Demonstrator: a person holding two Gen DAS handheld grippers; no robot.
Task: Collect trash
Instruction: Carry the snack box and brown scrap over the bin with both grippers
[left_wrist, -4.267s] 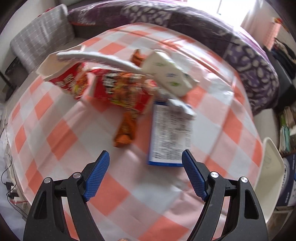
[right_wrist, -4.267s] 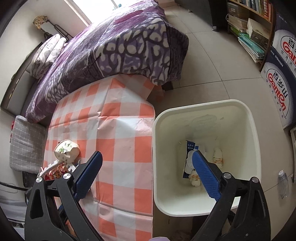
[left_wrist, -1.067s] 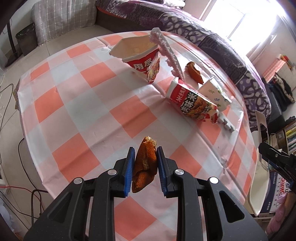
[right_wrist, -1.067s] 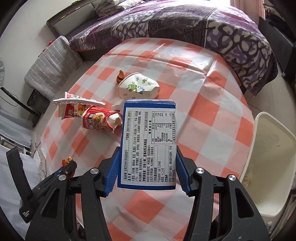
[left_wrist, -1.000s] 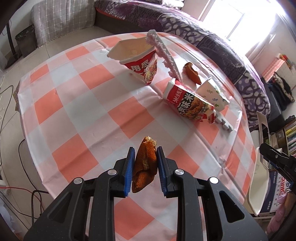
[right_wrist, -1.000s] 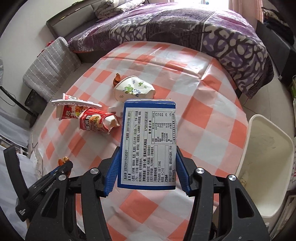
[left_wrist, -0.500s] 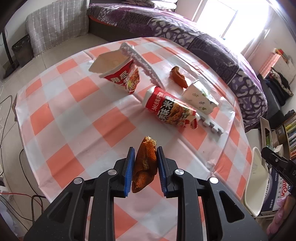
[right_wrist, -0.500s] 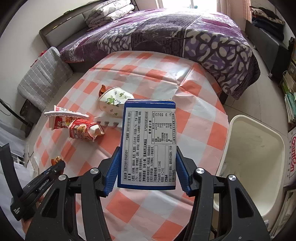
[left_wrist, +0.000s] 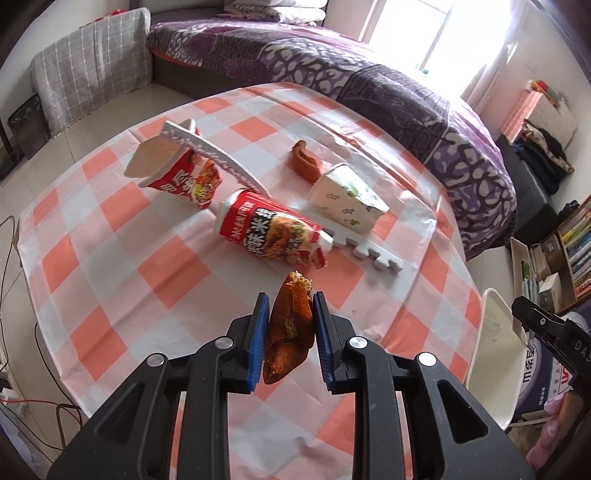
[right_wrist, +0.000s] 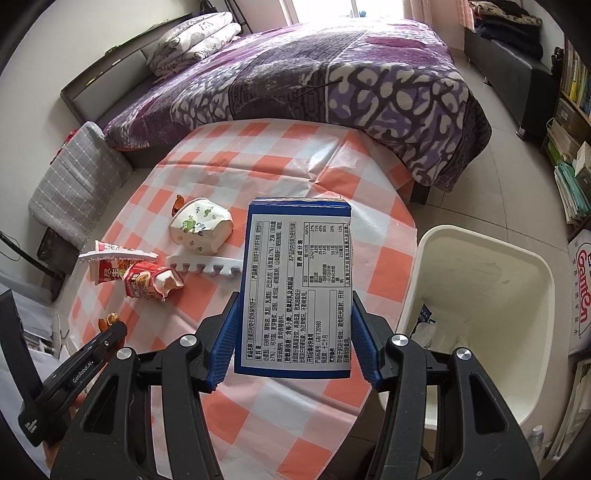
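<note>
We hold 2 pieces of trash above the table with the orange-and-white checked cloth (left_wrist: 110, 236). The left gripper (left_wrist: 288, 325) has its blue pads pressed tight on a crumpled orange-brown peel (left_wrist: 290, 325); the right gripper (right_wrist: 293, 328) pinches a flat blue-and-white carton with a printed label (right_wrist: 295, 288) by its 2 side edges.

Only the left wrist view shows the leftovers spread out clearly: a red paper cup lying on its side (left_wrist: 177, 177), a long white toothed foam strip (left_wrist: 218, 158) leaning across it, a red crushed snack cup (left_wrist: 269, 232), a second orange peel (left_wrist: 304, 162) farther back, and a white flattened paper cup with green leaf print (left_wrist: 347, 201). Of the bin it catches just a white rim at the right.

Only the right wrist view looks down into the white plastic trash bin (right_wrist: 480, 280) — it stands on the floor just beside the table's right edge, with some scraps at its bottom. This view also catches the left gripper at the lower left.

The cloth in front of both grippers is bare, and the bin's mouth is uncovered. A bed with a purple patterned quilt (right_wrist: 332, 85) borders the table's far side.
</note>
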